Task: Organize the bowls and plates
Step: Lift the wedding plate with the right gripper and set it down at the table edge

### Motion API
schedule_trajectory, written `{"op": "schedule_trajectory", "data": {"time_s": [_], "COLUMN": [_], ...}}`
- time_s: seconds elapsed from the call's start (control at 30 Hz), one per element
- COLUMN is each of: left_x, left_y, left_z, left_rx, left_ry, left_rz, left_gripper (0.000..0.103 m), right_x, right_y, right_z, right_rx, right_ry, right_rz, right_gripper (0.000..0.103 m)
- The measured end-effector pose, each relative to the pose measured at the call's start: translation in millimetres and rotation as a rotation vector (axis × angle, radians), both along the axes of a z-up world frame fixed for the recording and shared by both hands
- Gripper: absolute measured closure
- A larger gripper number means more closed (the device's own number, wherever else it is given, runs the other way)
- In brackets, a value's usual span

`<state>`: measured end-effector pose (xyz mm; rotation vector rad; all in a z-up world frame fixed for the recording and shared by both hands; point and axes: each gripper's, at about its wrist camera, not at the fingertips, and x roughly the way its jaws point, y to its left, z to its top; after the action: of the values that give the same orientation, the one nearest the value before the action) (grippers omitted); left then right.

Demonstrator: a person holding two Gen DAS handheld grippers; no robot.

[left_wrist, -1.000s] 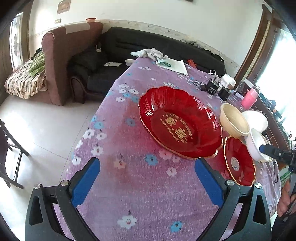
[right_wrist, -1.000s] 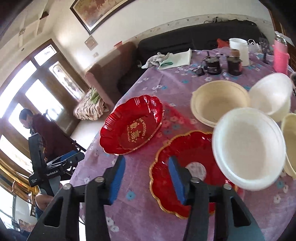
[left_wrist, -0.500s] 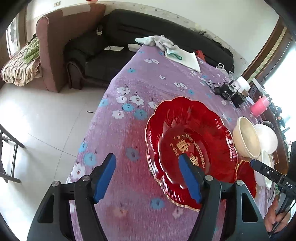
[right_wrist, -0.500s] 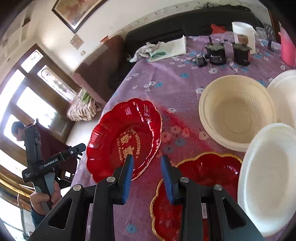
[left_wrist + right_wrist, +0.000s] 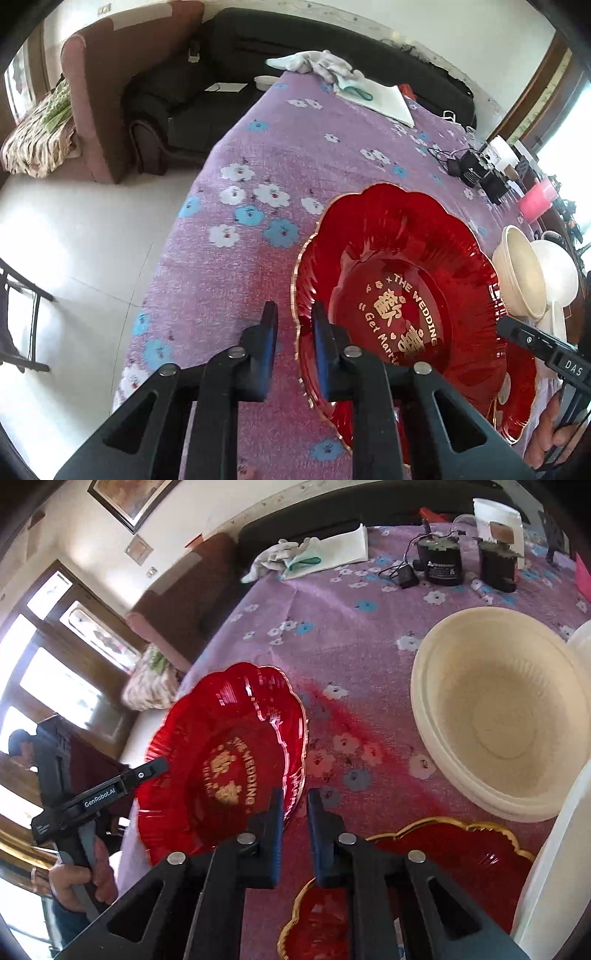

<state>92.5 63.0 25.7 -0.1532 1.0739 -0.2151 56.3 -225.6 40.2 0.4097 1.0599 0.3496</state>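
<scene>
Clamping opposite rims of the large scalloped red plastic plate (image 5: 399, 280), empty but for gold lettering, the left gripper (image 5: 294, 332) and right gripper (image 5: 295, 814) have just closed nearly shut. It sits near the purple floral tablecloth's (image 5: 280, 155) left edge, beside an empty cream bowl (image 5: 498, 709) and a smaller red plate (image 5: 443, 864).

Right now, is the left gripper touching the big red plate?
Touching. In the left wrist view the left gripper, whose jaws have just been closing, has the rim of the big plate between its pads, inner pad on its wall.
</scene>
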Motion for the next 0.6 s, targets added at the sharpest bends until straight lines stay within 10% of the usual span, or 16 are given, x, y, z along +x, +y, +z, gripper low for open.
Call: {"op": "schedule_trajectory", "data": {"time_s": [0.6], "left_x": [-63], "left_y": [0], "left_z": [18], "left_rx": [0.08], "left_ry": [-0.081], "left_rz": [-0.011], "left_gripper": [0.092], "right_x": [-36], "right_y": [19], "right_z": [8], "right_rx": [-0.059], "right_ry": [-0.066], "right_rz": [0.049], "right_gripper": [0.089]}}
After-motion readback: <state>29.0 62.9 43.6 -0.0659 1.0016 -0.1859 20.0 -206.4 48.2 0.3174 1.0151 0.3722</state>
